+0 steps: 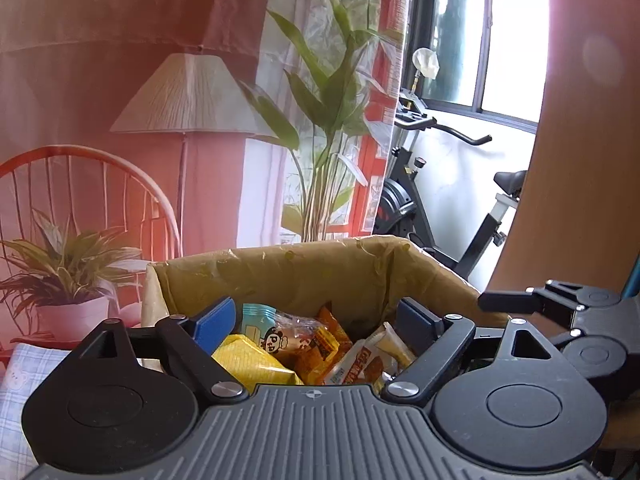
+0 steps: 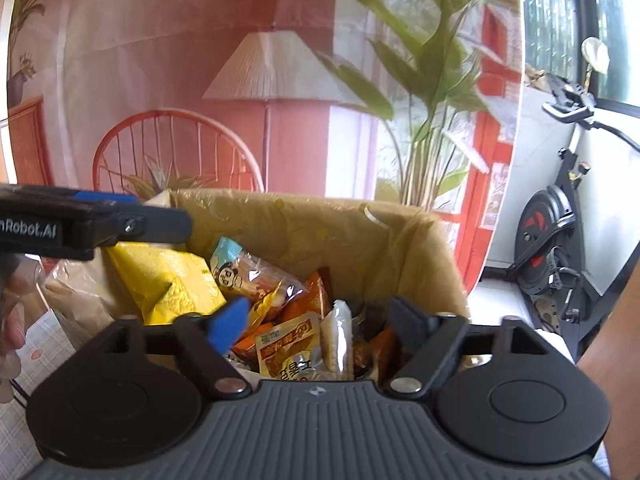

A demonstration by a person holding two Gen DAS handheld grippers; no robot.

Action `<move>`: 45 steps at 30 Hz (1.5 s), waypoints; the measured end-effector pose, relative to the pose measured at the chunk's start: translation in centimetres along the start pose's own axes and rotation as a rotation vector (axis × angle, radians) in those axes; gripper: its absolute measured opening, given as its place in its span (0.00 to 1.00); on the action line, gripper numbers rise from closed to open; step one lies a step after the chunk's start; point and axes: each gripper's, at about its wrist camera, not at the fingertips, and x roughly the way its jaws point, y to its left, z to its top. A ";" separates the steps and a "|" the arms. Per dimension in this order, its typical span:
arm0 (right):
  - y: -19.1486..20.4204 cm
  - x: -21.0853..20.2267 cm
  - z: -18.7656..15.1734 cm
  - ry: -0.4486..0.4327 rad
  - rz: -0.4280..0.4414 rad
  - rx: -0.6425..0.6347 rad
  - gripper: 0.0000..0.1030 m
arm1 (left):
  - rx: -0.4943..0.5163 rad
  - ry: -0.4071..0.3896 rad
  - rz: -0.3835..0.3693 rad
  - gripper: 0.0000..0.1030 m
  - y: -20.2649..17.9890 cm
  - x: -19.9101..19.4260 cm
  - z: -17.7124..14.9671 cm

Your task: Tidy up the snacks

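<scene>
An open cardboard box (image 1: 320,268) (image 2: 320,224) lined with clear plastic holds several snack packets. Among them are a yellow bag (image 1: 252,364) (image 2: 168,280), a clear packet with a cartoon face (image 1: 280,332) (image 2: 248,276), orange packets (image 1: 324,344) (image 2: 292,344) and a white bar (image 2: 338,340). My left gripper (image 1: 316,324) is open and empty, its blue fingers spread just above the packets. My right gripper (image 2: 320,320) is open and empty over the box too. The left gripper's arm shows in the right wrist view (image 2: 100,224), at the box's left rim.
The box stands on a checked cloth (image 1: 16,392) (image 2: 44,352). Behind it hangs a printed backdrop (image 1: 120,80) with a lamp, chair and plants. An exercise bike (image 1: 420,200) (image 2: 560,248) stands at the right by a window. A wooden panel (image 1: 580,160) stands at the far right.
</scene>
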 end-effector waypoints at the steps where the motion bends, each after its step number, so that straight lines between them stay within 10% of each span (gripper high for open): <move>1: 0.0 -0.4 0.1 -0.004 -0.003 0.005 0.89 | 0.002 -0.001 0.004 0.90 -0.1 -0.5 0.0; 3: 0.1 -1.3 0.5 -0.020 -0.008 0.018 1.00 | 0.012 -0.010 0.018 0.93 -0.3 -1.6 0.1; 45: 9.1 -28.4 -0.6 -0.246 -0.068 0.159 1.00 | 0.078 -0.250 0.152 0.95 -7.0 -28.6 -1.8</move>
